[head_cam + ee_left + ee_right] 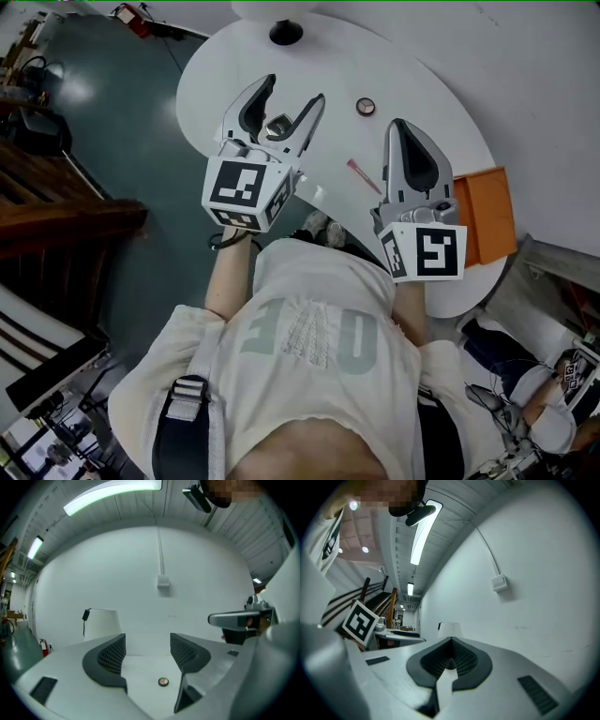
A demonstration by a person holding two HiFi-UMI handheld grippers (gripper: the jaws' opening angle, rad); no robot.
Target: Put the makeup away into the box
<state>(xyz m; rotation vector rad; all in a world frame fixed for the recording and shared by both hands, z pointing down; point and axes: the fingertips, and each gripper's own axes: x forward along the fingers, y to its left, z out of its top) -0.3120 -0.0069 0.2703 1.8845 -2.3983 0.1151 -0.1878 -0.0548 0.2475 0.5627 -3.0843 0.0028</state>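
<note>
A small round compact (pixel 366 106) lies on the white round table (pixel 422 103); in the left gripper view the compact (pixel 163 681) shows on the tabletop, framed by the jaws but lying past them. My left gripper (pixel 293 91) (pixel 147 640) is open with nothing between its pads. A thin pink makeup stick (pixel 359 174) lies just left of my right gripper (pixel 398 126). That right gripper (pixel 450 657) is shut and empty. The orange box (pixel 487 214) sits at the table's right edge, right of the right gripper.
A lamp stands at the table's far side, its dark base (pixel 286 33) and white shade (pixel 102 623) visible. The table edge runs close to the person's body. Teal floor and dark stairs (pixel 56 206) lie to the left.
</note>
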